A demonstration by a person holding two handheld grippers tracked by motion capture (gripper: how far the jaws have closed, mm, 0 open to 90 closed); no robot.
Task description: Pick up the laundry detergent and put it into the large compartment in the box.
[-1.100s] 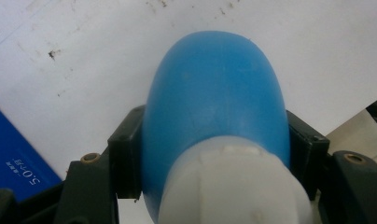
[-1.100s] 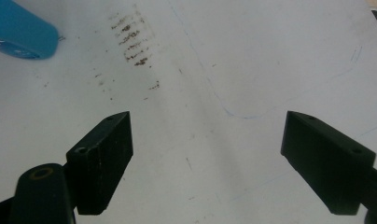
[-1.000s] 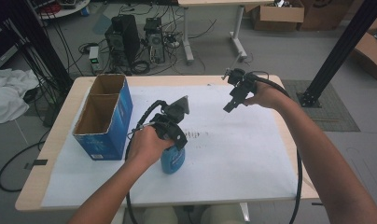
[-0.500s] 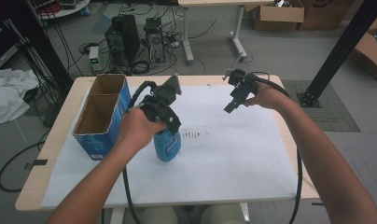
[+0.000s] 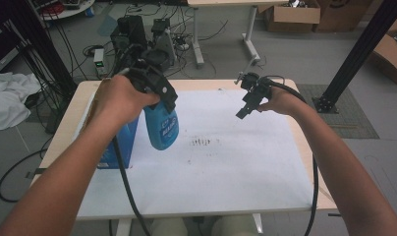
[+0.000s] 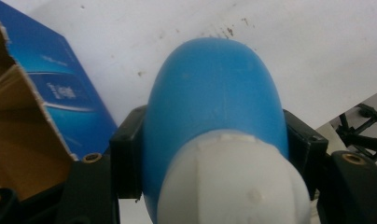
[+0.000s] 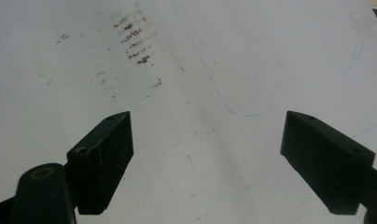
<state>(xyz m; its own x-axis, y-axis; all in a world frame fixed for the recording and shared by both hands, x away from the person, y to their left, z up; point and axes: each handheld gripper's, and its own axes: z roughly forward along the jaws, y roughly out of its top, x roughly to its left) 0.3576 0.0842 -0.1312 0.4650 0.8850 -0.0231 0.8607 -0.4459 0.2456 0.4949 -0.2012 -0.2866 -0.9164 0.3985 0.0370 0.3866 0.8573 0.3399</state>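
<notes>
A blue bottle (image 5: 161, 129) with a white cap hangs in the air beside the blue cardboard box (image 5: 119, 147), above the white sheet. My left gripper (image 5: 157, 93) is shut on it near its top. In the left gripper view the bottle (image 6: 214, 107) sits squeezed between both black jaws, white cap (image 6: 233, 186) nearest the camera, with the box (image 6: 46, 93) at the left. My right gripper (image 5: 243, 110) hovers over the table's far right part, open with nothing in it. In the right gripper view its jaws stand wide apart over the bare sheet (image 7: 200, 70).
The open box has a brown inside (image 6: 18, 144) and stands on the table's left side. Small brown marks (image 5: 205, 142) dot the white sheet (image 5: 226, 172) near its middle. Cables trail from both grippers. Beyond the table are equipment, cables and cardboard boxes (image 5: 290, 14) on the floor.
My left gripper has lifted the blue bottle off the table and carried it up and towards the box. The right gripper has hardly moved.
</notes>
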